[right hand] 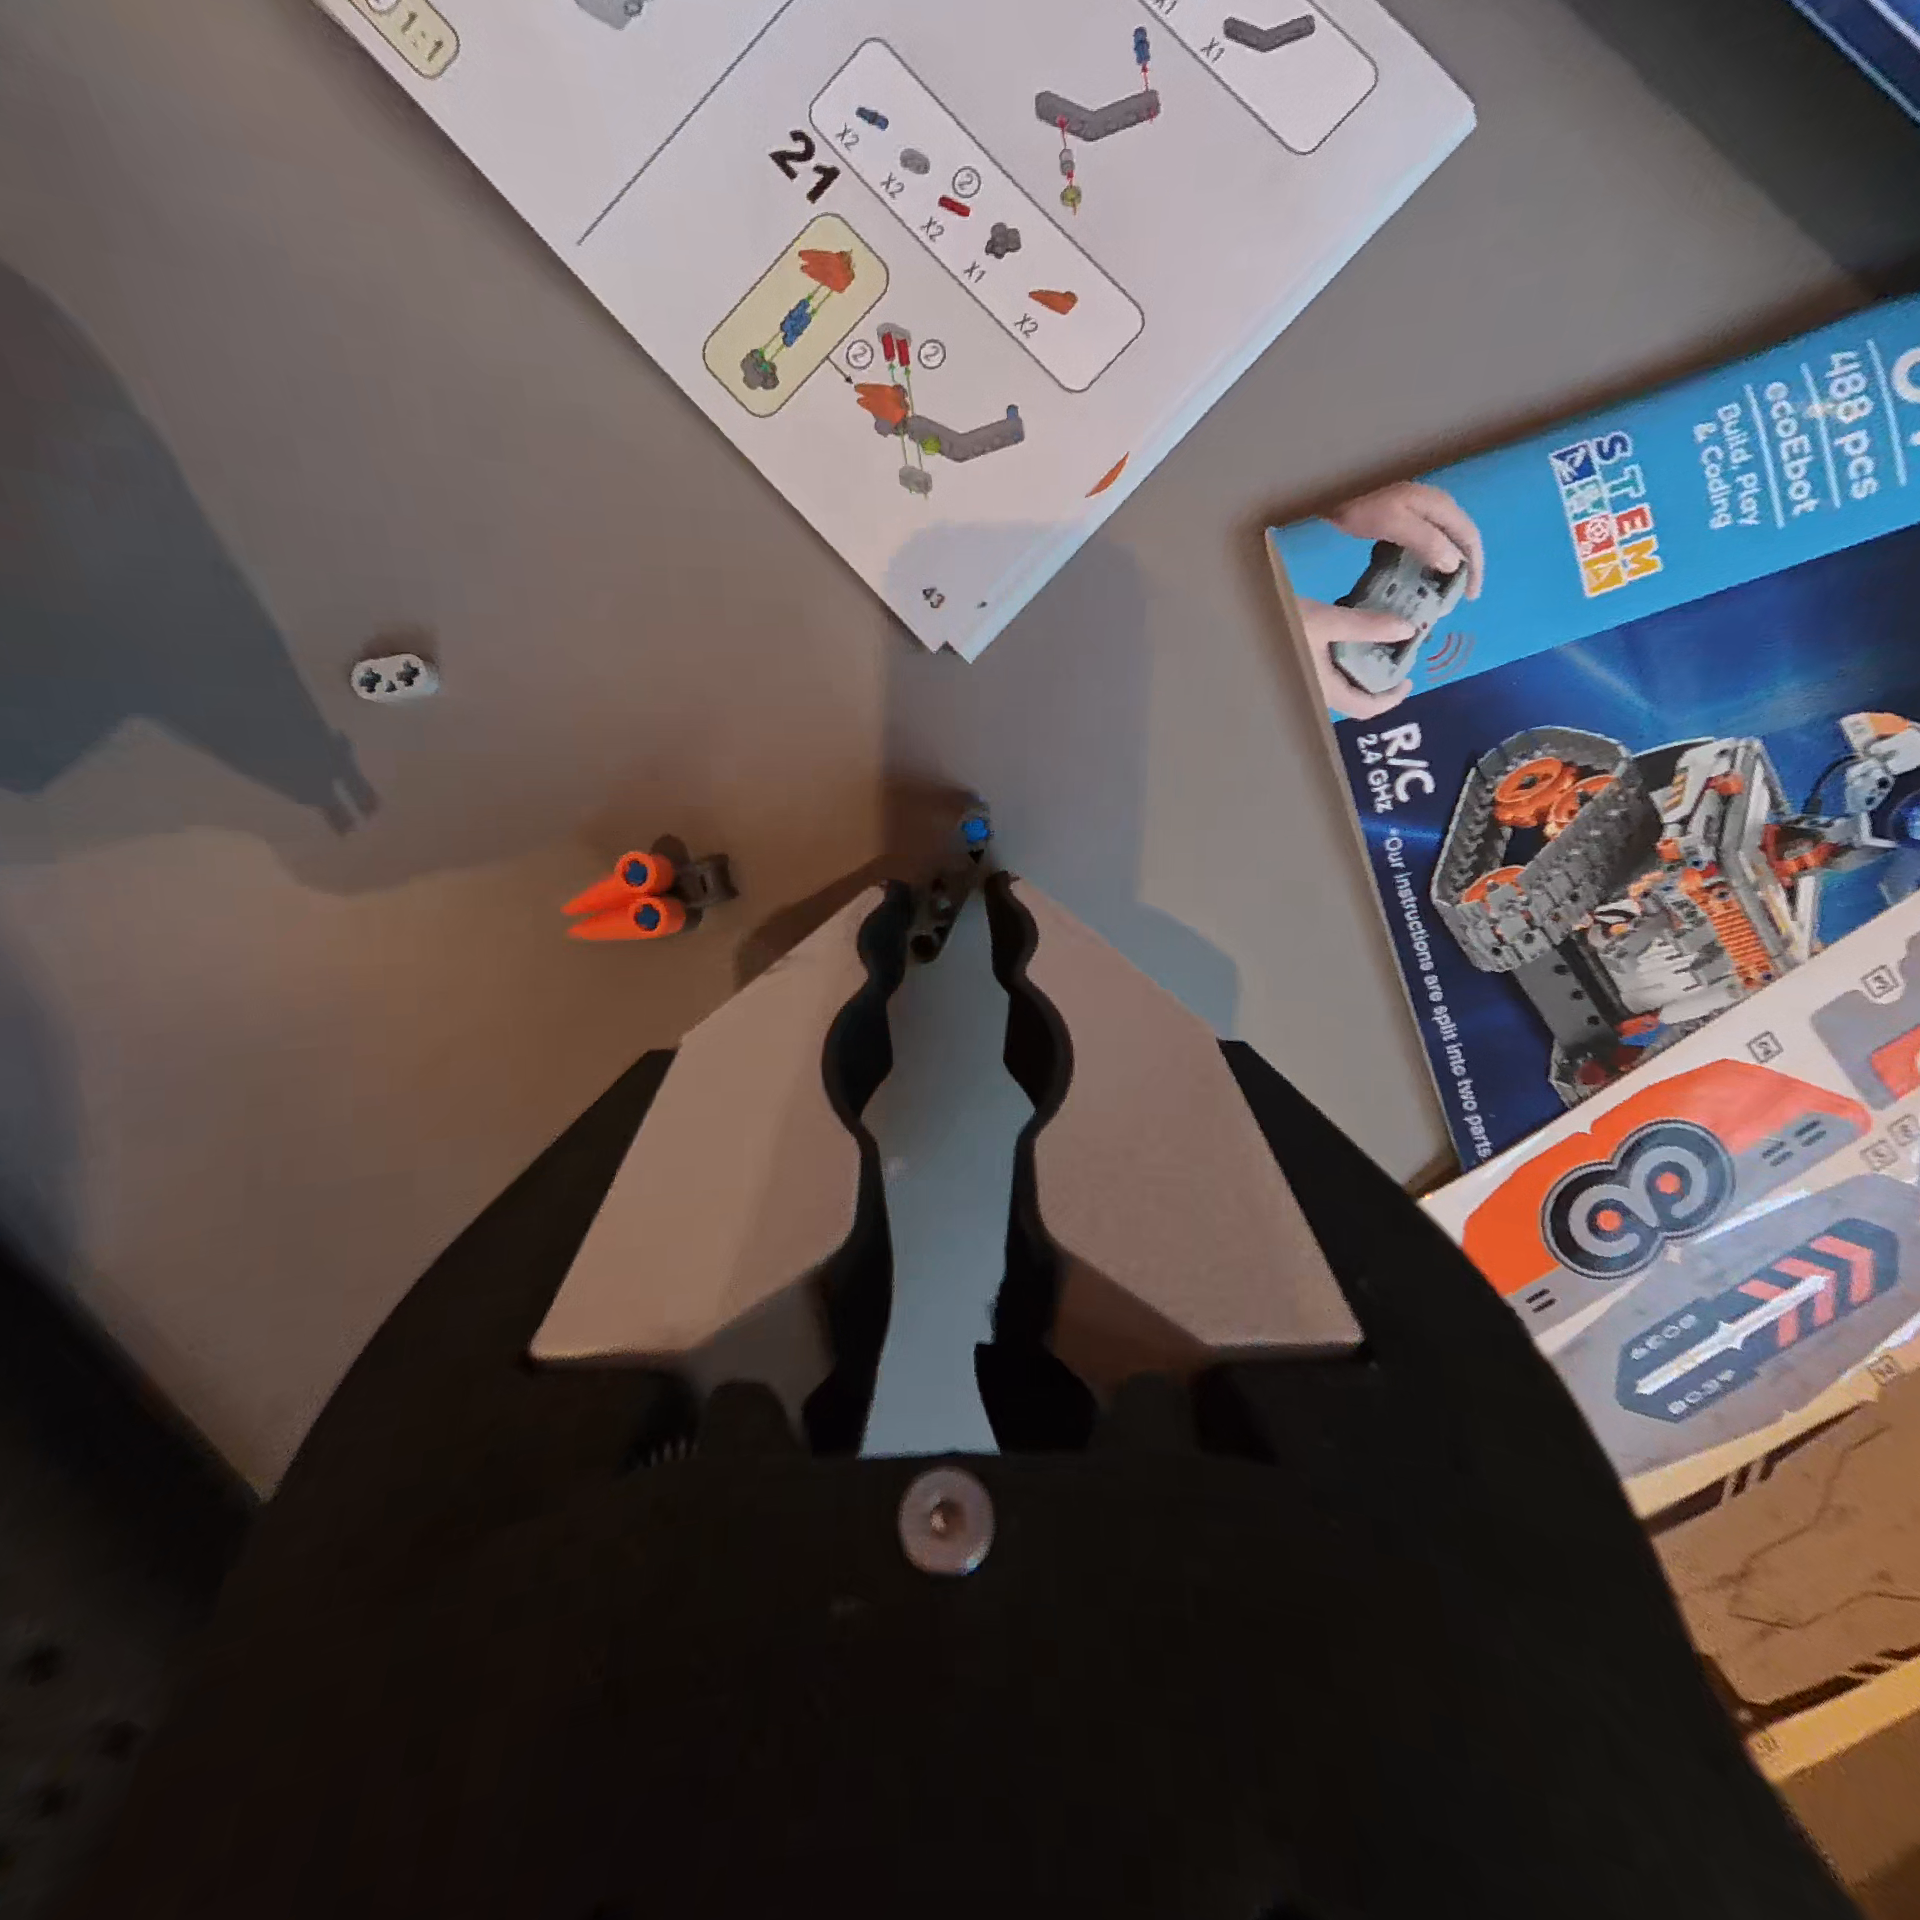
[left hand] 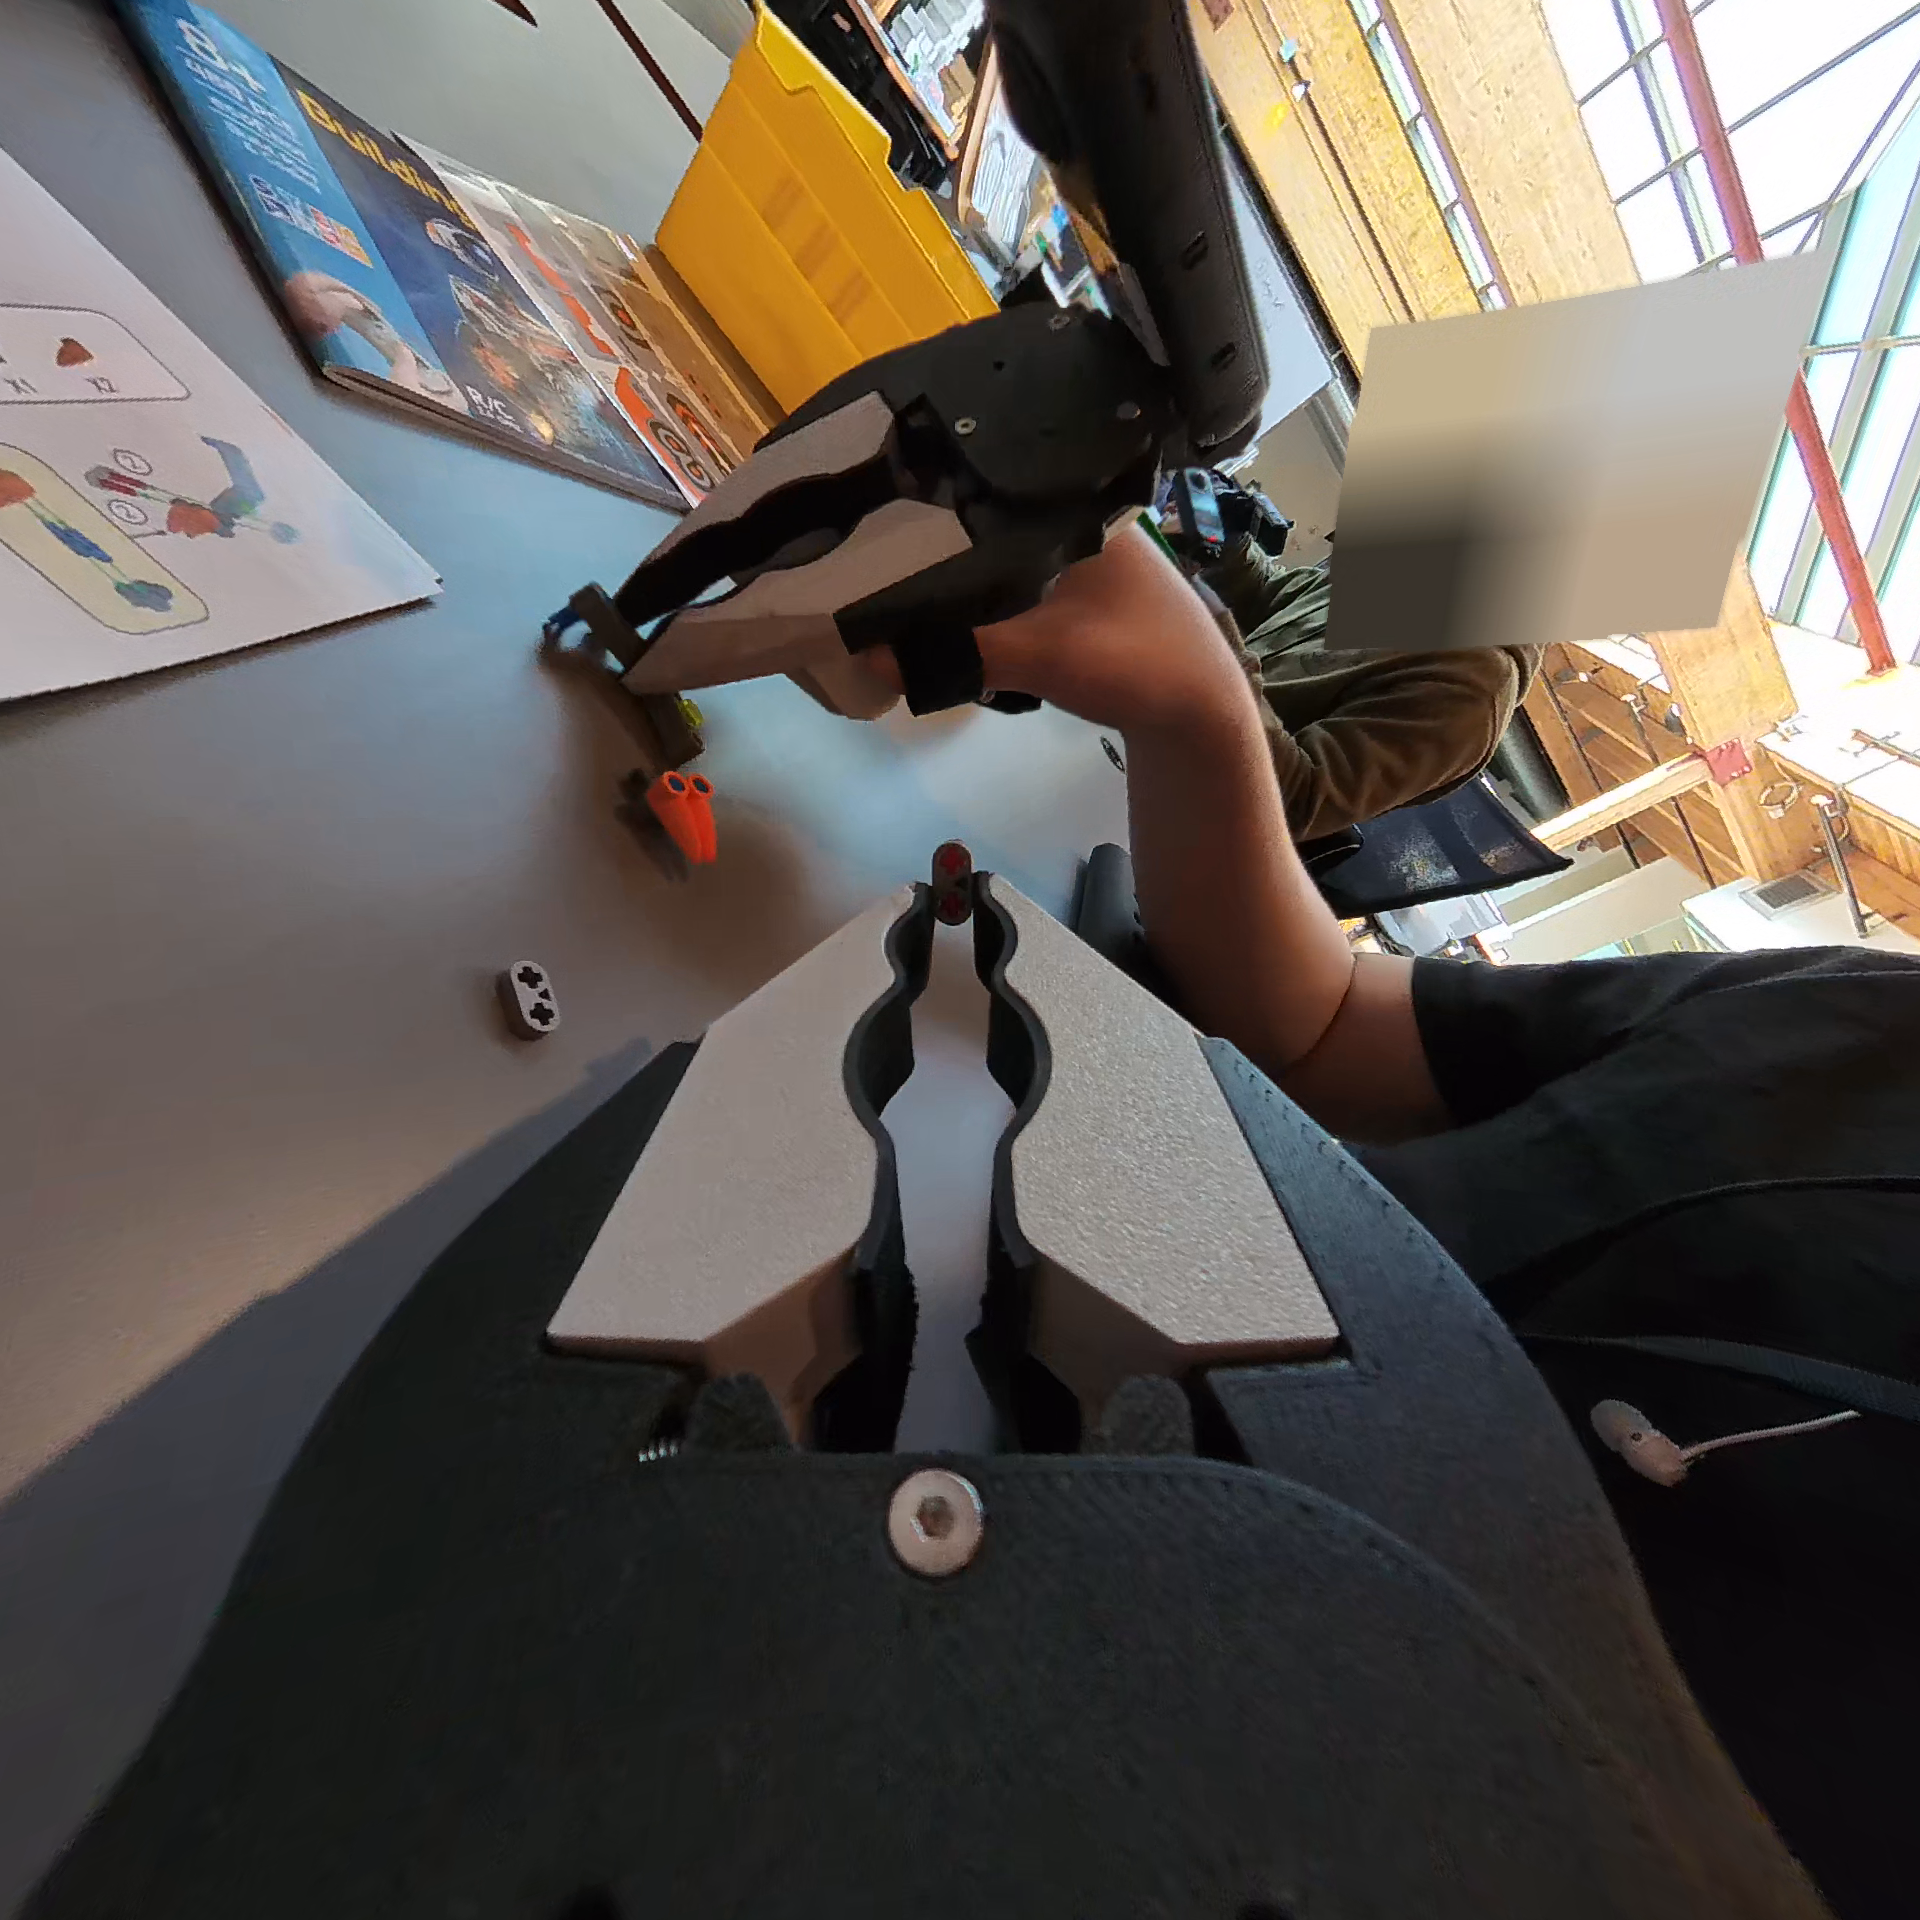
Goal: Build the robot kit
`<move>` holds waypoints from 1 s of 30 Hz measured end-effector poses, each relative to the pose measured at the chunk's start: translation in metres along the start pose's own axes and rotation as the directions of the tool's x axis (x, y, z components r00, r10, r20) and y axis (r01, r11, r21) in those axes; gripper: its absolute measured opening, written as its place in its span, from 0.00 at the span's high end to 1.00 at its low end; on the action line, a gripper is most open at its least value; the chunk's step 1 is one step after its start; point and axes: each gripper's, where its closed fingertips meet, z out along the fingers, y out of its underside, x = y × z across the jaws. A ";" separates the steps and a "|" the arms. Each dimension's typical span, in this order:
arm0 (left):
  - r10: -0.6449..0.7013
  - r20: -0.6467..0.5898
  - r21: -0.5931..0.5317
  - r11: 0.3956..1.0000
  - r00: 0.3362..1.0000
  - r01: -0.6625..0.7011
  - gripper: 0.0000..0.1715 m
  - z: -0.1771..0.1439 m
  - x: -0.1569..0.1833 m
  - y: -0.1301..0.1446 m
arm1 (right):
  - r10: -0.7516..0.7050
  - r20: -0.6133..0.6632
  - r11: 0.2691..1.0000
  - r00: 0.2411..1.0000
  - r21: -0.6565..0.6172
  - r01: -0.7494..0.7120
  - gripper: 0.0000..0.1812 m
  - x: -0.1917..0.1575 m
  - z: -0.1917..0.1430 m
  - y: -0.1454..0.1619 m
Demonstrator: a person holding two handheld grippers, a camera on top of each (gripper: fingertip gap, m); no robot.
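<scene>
My left gripper (left hand: 951, 891) is shut on a small grey connector with red pins (left hand: 951, 881), held above the grey table (left hand: 260, 935). My right gripper (right hand: 951, 896) is shut on a dark grey angled beam (right hand: 943, 906) with a blue pin (right hand: 974, 828) at its far end; the same gripper (left hand: 613, 649) shows in the left wrist view pressing the beam (left hand: 644, 707) down on the table. An orange two-cone piece on a grey block (left hand: 681, 810) (right hand: 634, 896) lies beside the beam. A light grey two-hole connector (left hand: 534, 1000) (right hand: 395, 677) lies apart to the left.
An open instruction booklet (right hand: 935, 260) (left hand: 156, 468) lies at the back. A blue kit box (right hand: 1662, 779) (left hand: 416, 291) and a sticker sheet (right hand: 1714, 1247) lie to the right. A yellow bin (left hand: 821, 218) stands beyond. A person's arm (left hand: 1195, 831) crosses the table edge. There is about 15 cm between the tips of the two grippers.
</scene>
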 end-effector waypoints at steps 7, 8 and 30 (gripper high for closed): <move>0.000 0.002 -0.010 1.000 1.000 0.000 0.97 0.001 0.000 0.002 | -0.020 0.068 0.997 0.997 0.080 0.015 0.95 -0.002 -0.002 0.002; -0.002 0.000 -0.009 1.000 1.000 0.002 0.97 0.001 0.000 0.002 | -0.002 0.090 0.994 0.996 0.112 -0.008 0.95 -0.002 -0.002 0.002; -0.022 -0.046 0.009 1.000 0.999 0.022 0.97 0.000 0.007 0.000 | 0.029 0.918 0.507 0.396 0.328 -0.797 0.96 -0.009 -0.101 -0.065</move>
